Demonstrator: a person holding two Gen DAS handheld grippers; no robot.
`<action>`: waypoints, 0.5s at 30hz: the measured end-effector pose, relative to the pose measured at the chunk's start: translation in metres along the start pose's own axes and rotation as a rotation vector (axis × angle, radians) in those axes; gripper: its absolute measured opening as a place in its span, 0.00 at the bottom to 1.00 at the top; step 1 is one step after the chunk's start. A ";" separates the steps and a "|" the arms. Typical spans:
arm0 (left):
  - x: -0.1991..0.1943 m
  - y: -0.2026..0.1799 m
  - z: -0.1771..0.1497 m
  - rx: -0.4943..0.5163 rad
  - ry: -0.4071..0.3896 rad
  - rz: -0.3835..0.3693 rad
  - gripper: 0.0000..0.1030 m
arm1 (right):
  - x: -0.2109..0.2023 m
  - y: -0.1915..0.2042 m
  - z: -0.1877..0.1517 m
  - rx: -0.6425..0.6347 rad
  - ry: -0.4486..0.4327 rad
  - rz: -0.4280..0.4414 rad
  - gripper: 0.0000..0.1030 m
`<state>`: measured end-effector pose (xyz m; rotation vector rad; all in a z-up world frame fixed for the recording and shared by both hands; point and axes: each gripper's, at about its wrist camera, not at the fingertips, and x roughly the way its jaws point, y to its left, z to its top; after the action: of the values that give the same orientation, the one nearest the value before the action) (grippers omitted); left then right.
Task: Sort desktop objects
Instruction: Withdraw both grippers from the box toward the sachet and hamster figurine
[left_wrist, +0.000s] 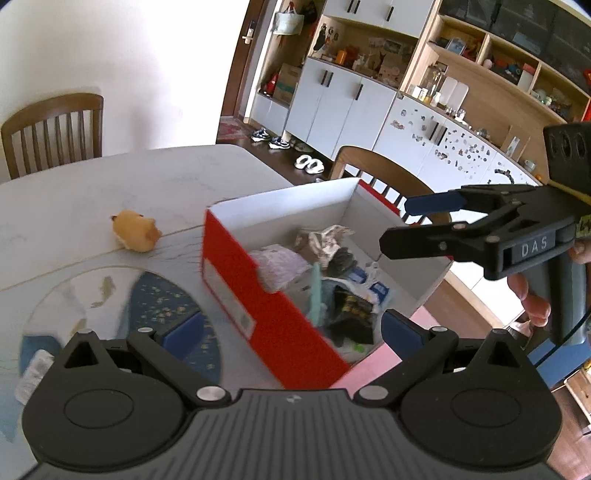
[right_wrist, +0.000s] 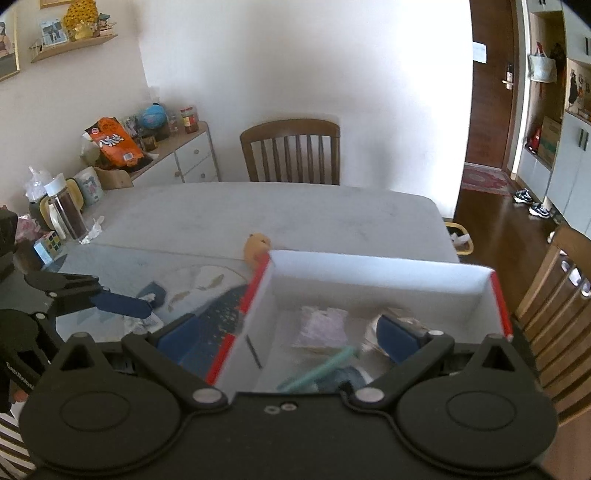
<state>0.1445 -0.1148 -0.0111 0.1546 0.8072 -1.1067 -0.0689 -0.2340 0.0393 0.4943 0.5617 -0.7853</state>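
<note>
Chairs: one wooden chair (right_wrist: 290, 151) is set at the far table edge, another (right_wrist: 554, 314) at the right.
Sideboard: an orange snack bag (right_wrist: 115, 142) and a globe (right_wrist: 152, 116) are seen on it.
Floor: sneakers (right_wrist: 532, 202) are left near the cabinets (left_wrist: 343, 99).

Glossy red cardboard box (left_wrist: 236, 291) on matt stone-look table (left_wrist: 147, 184).
</note>
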 end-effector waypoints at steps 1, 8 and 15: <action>-0.003 0.004 -0.002 0.002 0.000 0.001 1.00 | 0.003 0.005 0.002 -0.001 -0.001 0.003 1.00; -0.018 0.037 -0.010 0.004 -0.001 0.016 1.00 | 0.022 0.037 0.015 -0.021 -0.004 0.015 1.00; -0.032 0.079 -0.020 0.001 0.007 0.035 1.00 | 0.043 0.064 0.029 -0.034 -0.003 0.021 1.00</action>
<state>0.1943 -0.0441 -0.0260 0.1729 0.8081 -1.0741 0.0127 -0.2345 0.0465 0.4673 0.5651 -0.7551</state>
